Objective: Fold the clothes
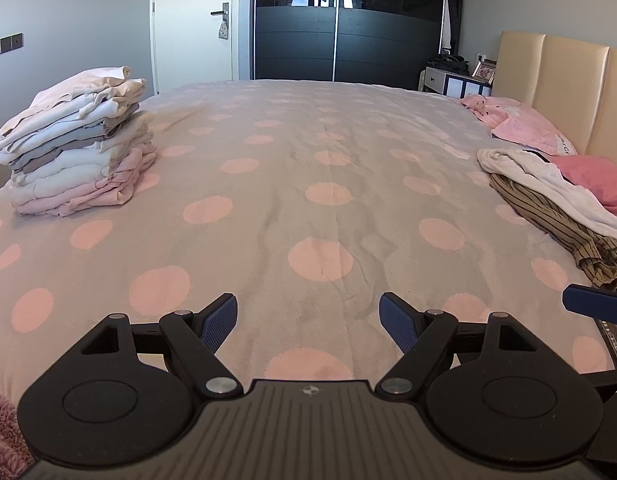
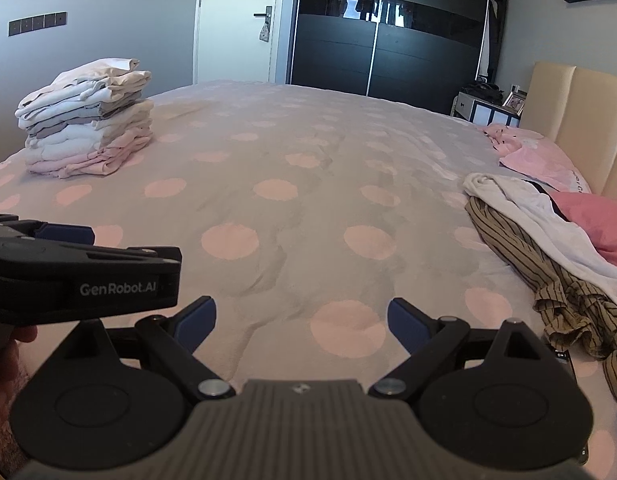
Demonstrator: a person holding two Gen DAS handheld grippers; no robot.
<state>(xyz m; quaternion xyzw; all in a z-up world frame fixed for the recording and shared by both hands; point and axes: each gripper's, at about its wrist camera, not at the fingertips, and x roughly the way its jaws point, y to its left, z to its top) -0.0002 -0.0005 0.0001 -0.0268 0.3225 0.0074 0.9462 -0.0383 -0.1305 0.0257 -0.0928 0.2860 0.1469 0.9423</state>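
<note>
Both tools hover low over the bed, whose grey cover carries pink dots. The left hand-held gripper has its blue-padded fingers spread wide, holding nothing; the right hand-held gripper is likewise spread and empty. On the far left of the bed stands a neat stack of folded clothes in white, grey and pale pink. On the right, near the beige headboard, unfolded garments lie crumpled: a white garment draped over a brown striped garment, beside pink pillows.
</note>
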